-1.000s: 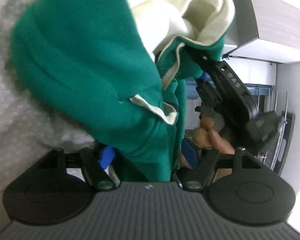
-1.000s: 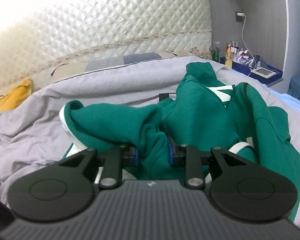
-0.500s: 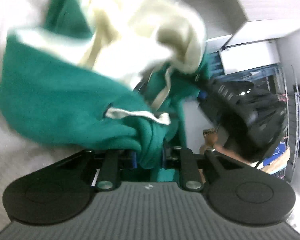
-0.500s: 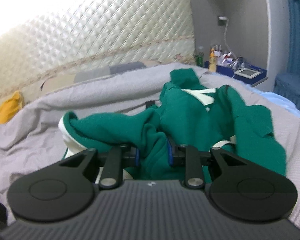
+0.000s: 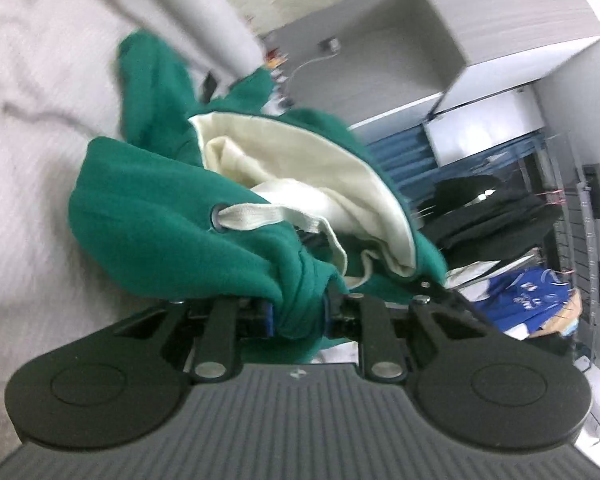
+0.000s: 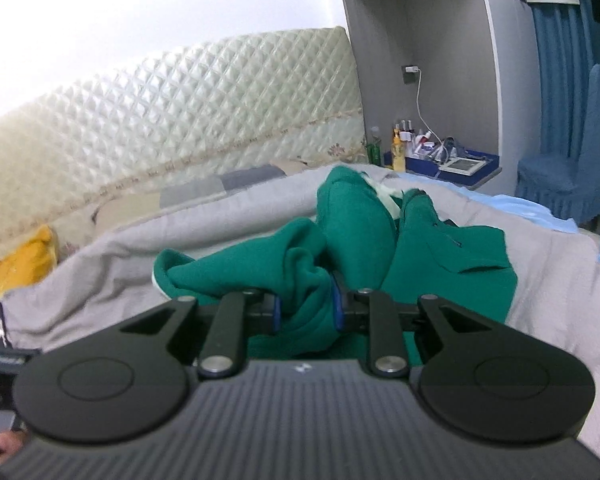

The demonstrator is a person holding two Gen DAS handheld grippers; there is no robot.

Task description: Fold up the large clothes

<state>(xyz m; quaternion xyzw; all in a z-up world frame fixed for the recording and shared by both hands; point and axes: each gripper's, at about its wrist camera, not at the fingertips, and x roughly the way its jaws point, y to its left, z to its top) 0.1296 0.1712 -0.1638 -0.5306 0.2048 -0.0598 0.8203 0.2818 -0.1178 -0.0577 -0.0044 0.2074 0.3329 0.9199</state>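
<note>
Both the left gripper (image 5: 298, 316) and right gripper (image 6: 305, 312) have jaws pinching the soft, floppy green hoodie (image 6: 420, 248), likely best held at its edges.

- A small pale logo mark (image 5: 296, 372) sits at the front middle edge of the left gripper's ribbed grey body; it is a symbol, not letters.
- The same small mark (image 6: 301, 368) sits on the right gripper's body.
- A blue shirt (image 5: 528, 300) hanging at the right of the left wrist view bears white lettering, too blurred to read.
- Bottles (image 6: 398, 148) on the bedside shelf carry labels too small to read.
</note>
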